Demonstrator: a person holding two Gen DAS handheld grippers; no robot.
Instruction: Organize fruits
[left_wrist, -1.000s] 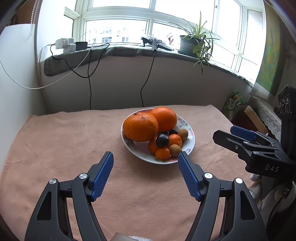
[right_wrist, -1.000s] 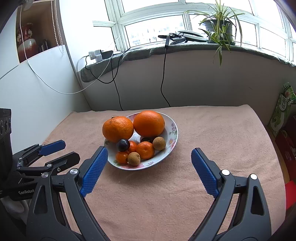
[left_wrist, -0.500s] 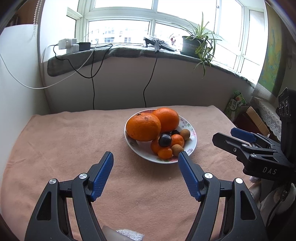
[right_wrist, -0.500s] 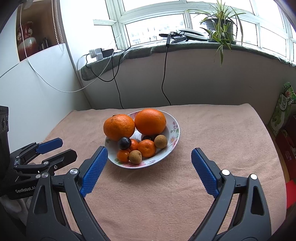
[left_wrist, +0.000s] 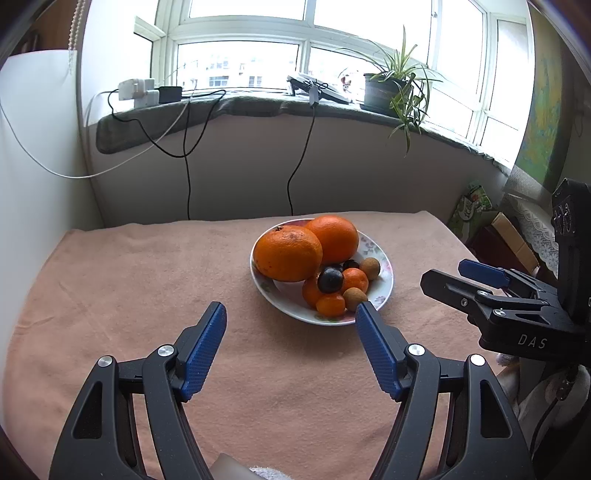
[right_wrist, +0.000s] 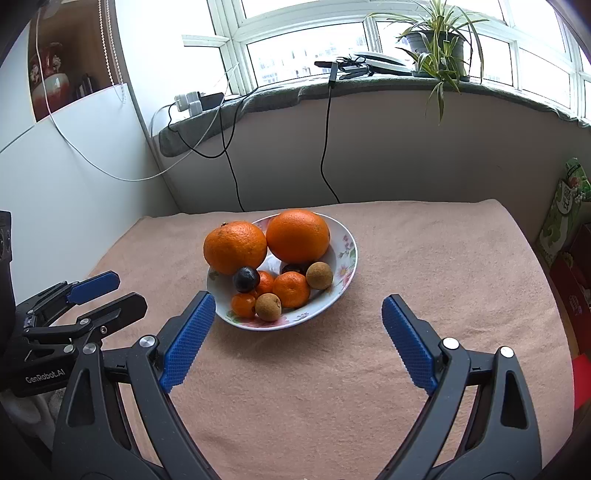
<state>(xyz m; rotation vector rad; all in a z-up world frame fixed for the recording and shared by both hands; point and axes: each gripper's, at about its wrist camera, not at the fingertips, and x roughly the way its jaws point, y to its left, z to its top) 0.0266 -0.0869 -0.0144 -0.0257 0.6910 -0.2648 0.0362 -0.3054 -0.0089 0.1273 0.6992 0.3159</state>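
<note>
The plate sits in the middle of the counter, ahead of both my jaws, and every fruit I can see lies in it: two big oranges side by side at the back, with small mandarins, two brown longans and a dark plum heaped in front of them. From my left gripper the plate lies ahead and to the right, its near rim just beyond my right fingertip; from my right gripper it lies ahead and to the left, its near rim close to my left fingertip. Neither seems clearly nearer; the small fruits face me and the oranges sit behind them. The fruits are round, so no long axis sets my approach. Both pairs of jaws stand wide open, holding nothing and touching nothing, above bare cloth. All fruit gathered in one plate fits either a sorting yet to come or a gathering already finished, and I cannot tell which from this.
</note>
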